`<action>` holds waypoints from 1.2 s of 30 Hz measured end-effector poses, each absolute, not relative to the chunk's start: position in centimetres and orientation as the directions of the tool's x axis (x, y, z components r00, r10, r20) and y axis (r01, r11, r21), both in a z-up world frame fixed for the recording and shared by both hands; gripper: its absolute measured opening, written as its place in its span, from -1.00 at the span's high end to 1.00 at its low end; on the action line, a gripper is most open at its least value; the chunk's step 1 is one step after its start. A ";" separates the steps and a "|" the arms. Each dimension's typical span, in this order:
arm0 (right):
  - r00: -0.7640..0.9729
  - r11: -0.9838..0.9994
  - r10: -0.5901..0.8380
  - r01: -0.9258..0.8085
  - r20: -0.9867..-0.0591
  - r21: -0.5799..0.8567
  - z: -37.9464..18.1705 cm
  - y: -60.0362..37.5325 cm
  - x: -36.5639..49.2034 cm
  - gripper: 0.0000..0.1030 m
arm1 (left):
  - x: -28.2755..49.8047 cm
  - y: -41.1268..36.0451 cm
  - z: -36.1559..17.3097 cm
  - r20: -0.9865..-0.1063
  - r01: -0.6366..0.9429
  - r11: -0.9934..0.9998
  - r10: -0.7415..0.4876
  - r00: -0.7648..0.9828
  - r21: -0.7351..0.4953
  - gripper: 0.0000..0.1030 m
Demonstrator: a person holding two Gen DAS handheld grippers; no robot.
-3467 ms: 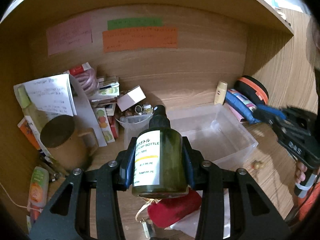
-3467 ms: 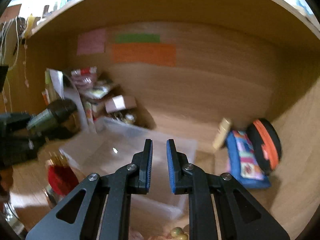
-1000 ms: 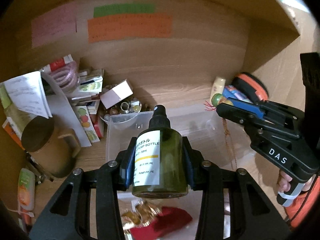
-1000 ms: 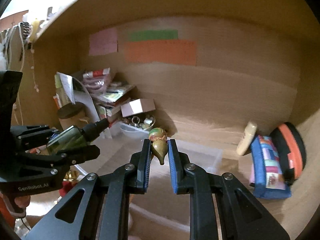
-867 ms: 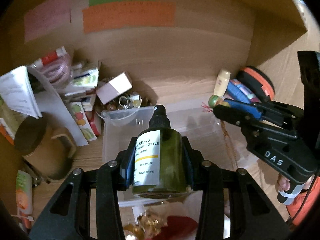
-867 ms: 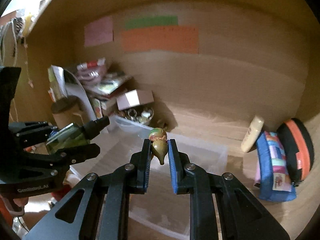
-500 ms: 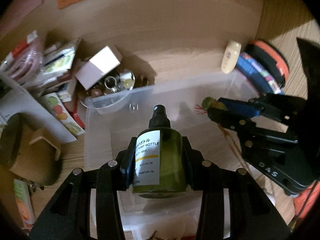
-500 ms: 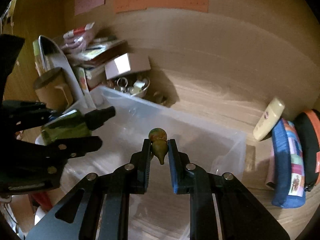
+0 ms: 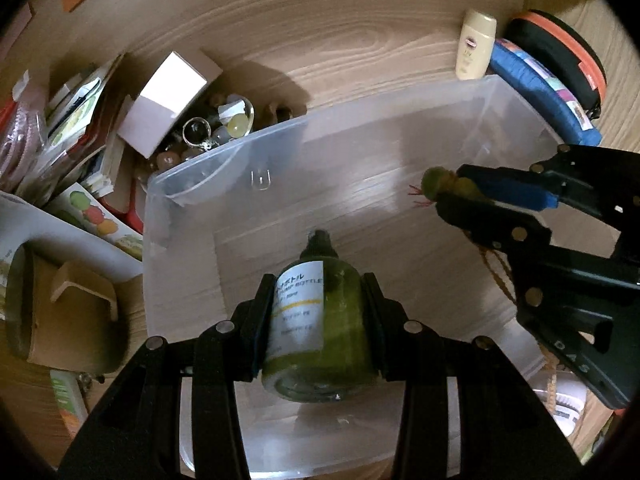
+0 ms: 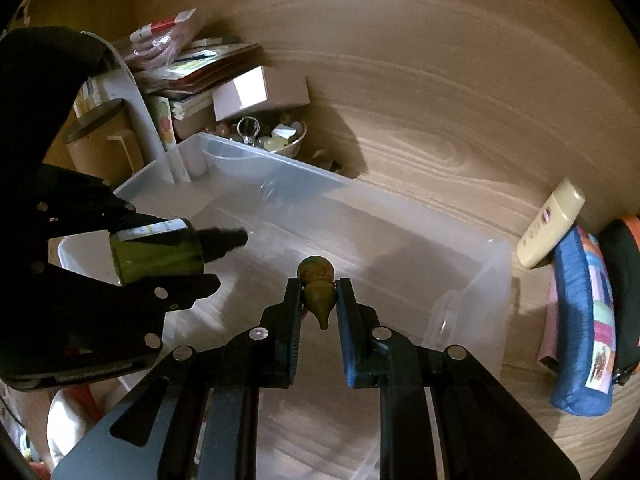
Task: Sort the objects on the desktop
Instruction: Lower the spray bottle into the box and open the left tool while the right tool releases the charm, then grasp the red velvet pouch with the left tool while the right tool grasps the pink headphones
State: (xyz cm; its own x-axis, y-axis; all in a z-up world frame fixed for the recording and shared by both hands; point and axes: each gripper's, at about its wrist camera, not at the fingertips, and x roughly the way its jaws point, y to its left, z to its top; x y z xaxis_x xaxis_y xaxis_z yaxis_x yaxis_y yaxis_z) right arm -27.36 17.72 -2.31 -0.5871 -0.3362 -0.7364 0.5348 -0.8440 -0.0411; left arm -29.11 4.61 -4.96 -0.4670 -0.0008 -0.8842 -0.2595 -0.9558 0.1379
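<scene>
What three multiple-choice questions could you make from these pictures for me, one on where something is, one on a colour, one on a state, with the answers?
1. Where does the cream tube lie?
A. inside the clear bin
B. outside the clear bin, by the blue pouch
C. inside the brown mug

2. What colour is the bottle in the left gripper?
A. green
B. red
C. white

3. How is the right gripper?
A. wide open and empty
B. lying on the desk
C. shut on a small gourd charm

Answers: 1 B, the tube lies beyond the bin's far corner, next to the pouch. 2 A, green glass shows beside its white label. 3 C, both pads press the charm's sides over the bin.
</scene>
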 end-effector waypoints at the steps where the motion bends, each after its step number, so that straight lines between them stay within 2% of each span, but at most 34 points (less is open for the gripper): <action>1: -0.586 -0.844 -0.335 0.535 -0.738 -0.042 -2.4 17.7 -27.3 0.70 | -29.1 4.7 -5.0 -0.884 -0.260 -0.955 -0.004 -0.467 0.141 0.20; 9: -0.584 -0.835 -0.352 0.549 -0.731 -0.036 -2.3 17.8 -26.9 0.70 | -29.4 4.7 -5.1 -0.889 -0.257 -0.955 -0.012 -0.457 0.145 0.19; 12: -0.585 -0.832 -0.356 0.554 -0.729 -0.038 -2.4 17.7 -26.8 0.67 | -29.3 4.8 -5.0 -0.886 -0.252 -0.955 -0.020 -0.464 0.153 0.10; 13: -0.586 -0.832 -0.359 0.553 -0.727 -0.036 -2.3 17.7 -26.7 0.63 | -29.2 4.8 -4.9 -0.884 -0.250 -0.956 -0.020 -0.467 0.153 0.03; 15: -0.590 -0.834 -0.373 0.552 -0.716 -0.021 -2.1 18.0 -26.6 0.38 | -29.0 4.8 -4.6 -0.878 -0.249 -0.956 -0.019 -0.479 0.157 -0.03; 18: -0.603 -0.840 -0.385 0.543 -0.698 -0.005 -1.7 18.5 -26.6 0.26 | -28.5 4.9 -4.0 -0.865 -0.236 -0.955 -0.037 -0.501 0.178 -0.09; 22: -0.621 -0.844 -0.395 0.536 -0.677 0.000 -1.0 18.7 -26.4 0.22 | -28.1 4.7 -2.9 -0.852 -0.219 -0.960 -0.037 -0.521 0.176 -0.19; 27: -0.675 -0.857 -0.404 0.516 -0.617 -0.003 1.1 19.7 -25.6 -0.14 | -26.1 3.9 -0.6 -0.815 -0.198 -0.963 -0.036 -0.579 0.183 -0.37; 31: -0.723 -0.868 -0.400 0.497 -0.563 -0.022 3.3 20.5 -24.2 -0.25 | -24.7 2.2 1.1 -0.777 -0.184 -0.969 -0.012 -0.629 0.164 -0.47; 33: -0.751 -0.873 -0.395 0.487 -0.530 -0.039 4.5 20.8 -23.0 -0.39 | -24.1 1.2 1.9 -0.763 -0.177 -0.973 0.000 -0.646 0.150 -0.53; 36: -0.786 -0.880 -0.382 0.469 -0.486 -0.068 6.1 21.1 -21.0 -0.45 | -23.2 -0.1 3.2 -0.733 -0.164 -0.977 0.011 -0.680 0.137 -0.62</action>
State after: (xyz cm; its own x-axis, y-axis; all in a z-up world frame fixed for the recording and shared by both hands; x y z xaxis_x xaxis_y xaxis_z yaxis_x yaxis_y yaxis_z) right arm -20.97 21.13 6.09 -0.7864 -0.3817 -0.4856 0.4695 -0.8803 -0.0683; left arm -23.18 -0.15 3.22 -0.6800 0.0113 -0.7331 -0.1642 -0.9768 0.1372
